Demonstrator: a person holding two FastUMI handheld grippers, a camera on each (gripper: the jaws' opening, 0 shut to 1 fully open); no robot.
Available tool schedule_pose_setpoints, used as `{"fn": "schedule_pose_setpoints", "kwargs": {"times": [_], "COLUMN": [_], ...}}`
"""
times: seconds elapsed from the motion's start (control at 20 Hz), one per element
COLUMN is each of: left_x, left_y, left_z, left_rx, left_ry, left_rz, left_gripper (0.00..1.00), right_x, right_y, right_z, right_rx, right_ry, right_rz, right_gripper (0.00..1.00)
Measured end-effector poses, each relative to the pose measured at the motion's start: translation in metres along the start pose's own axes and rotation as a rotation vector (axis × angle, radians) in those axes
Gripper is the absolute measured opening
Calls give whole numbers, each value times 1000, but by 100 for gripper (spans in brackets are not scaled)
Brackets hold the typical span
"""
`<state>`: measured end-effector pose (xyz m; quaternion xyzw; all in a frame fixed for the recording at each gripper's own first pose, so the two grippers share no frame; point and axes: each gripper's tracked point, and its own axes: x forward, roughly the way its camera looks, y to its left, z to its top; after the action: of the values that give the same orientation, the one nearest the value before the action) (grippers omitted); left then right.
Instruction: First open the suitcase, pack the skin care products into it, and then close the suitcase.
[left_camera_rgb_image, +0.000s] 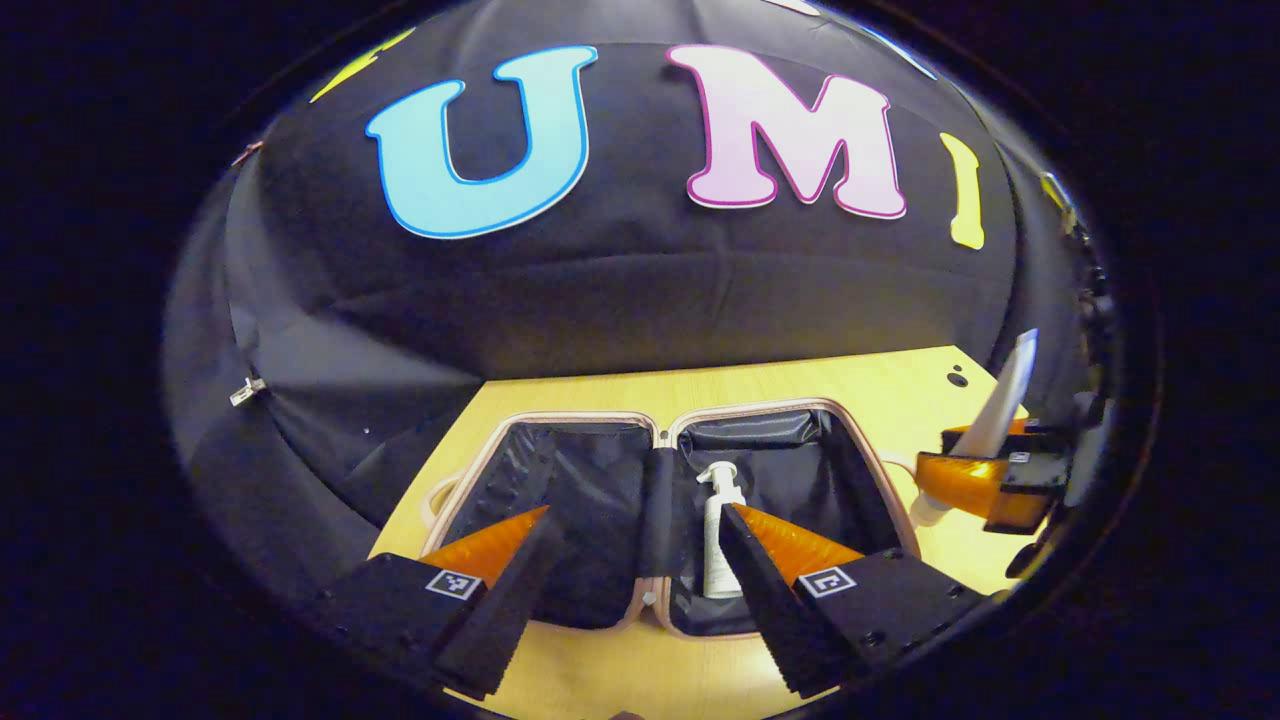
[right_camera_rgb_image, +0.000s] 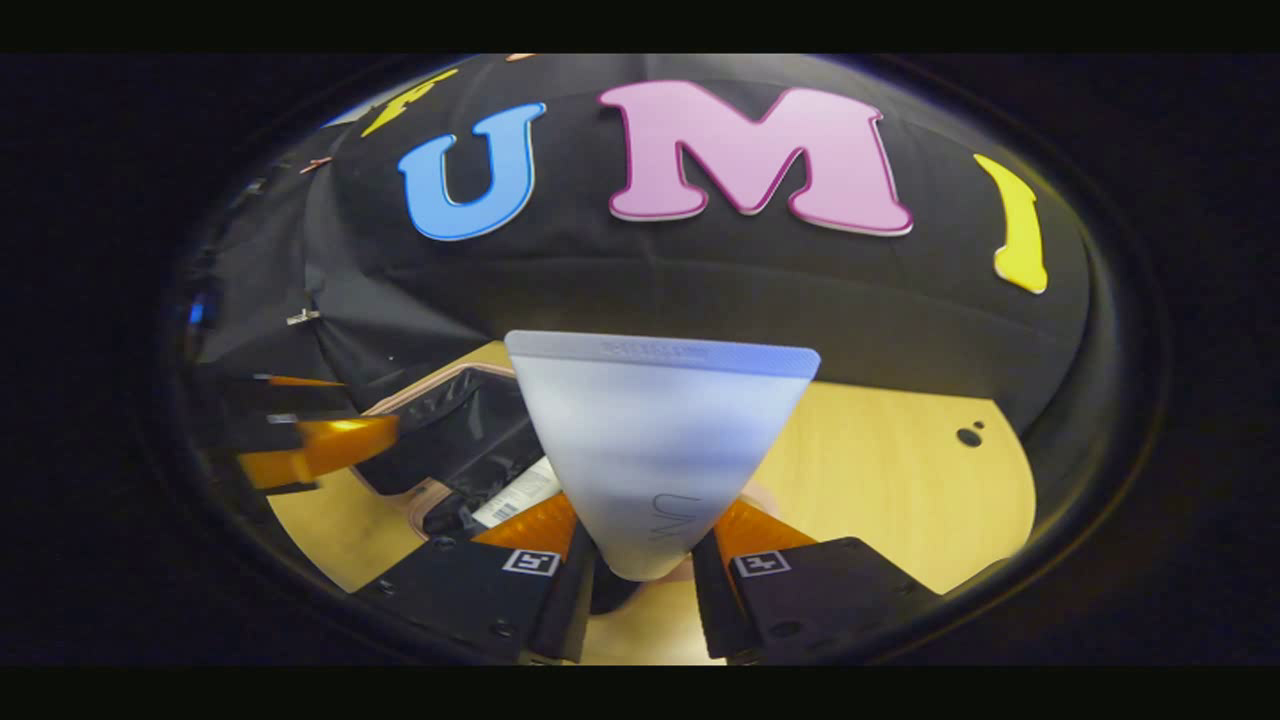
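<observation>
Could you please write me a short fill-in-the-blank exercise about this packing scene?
1. The suitcase lies ___ on the table.
2. The right hand-held gripper is shut on a white ___.
3. A pump bottle lies ___ the suitcase.
4. The left hand-held gripper is ___.

Missing words: open; tube; inside; open

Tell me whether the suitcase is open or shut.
Open: the suitcase lies spread flat on the table, dark lining exposed, a pump bottle inside.

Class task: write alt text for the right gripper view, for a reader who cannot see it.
The right gripper is shut on a white squeeze tube, its crimped end pointing up, above a wooden table. To the left lies the open suitcase with a pump bottle inside, and the left gripper beside it.
</observation>
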<state>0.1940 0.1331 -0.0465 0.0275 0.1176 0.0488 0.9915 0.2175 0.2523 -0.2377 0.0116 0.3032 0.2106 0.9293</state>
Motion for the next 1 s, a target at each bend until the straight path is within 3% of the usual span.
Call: {"fn": "schedule_pose_setpoints", "kwargs": {"times": [0.05, 0.15, 0.35, 0.45, 0.65, 0.7, 1.0], "left_x": [-16, -40, -65, -72, -70, -70, -53], "left_y": [-1, -2, 5, 1, -2, -3, 44], "left_z": [1, -9, -31, -36, -45, -44, -48], "left_rx": [-44, -80, -38, -72, -119, -127, -188], "left_ry": [-23, -32, -7, -7, 22, 23, 22], "left_rz": [-29, -83, -104, -127, -150, -163, -89], "left_gripper": [99, 99, 99, 99, 98, 98, 98], "right_x": [12, 34, 54, 71, 84, 88, 79], "right_y": [6, 6, 1, 10, 4, 3, 6], "right_z": [-11, -25, -41, -53, -62, -63, -34], "right_rx": [71, 150, 164, 207, 143, 139, 155], "right_ry": [50, 119, 185, 230, 269, 271, 198], "right_rz": [-3, -58, -136, -145, -210, -224, -231], "right_gripper": [43, 48, 47, 48, 52, 46, 78]}}
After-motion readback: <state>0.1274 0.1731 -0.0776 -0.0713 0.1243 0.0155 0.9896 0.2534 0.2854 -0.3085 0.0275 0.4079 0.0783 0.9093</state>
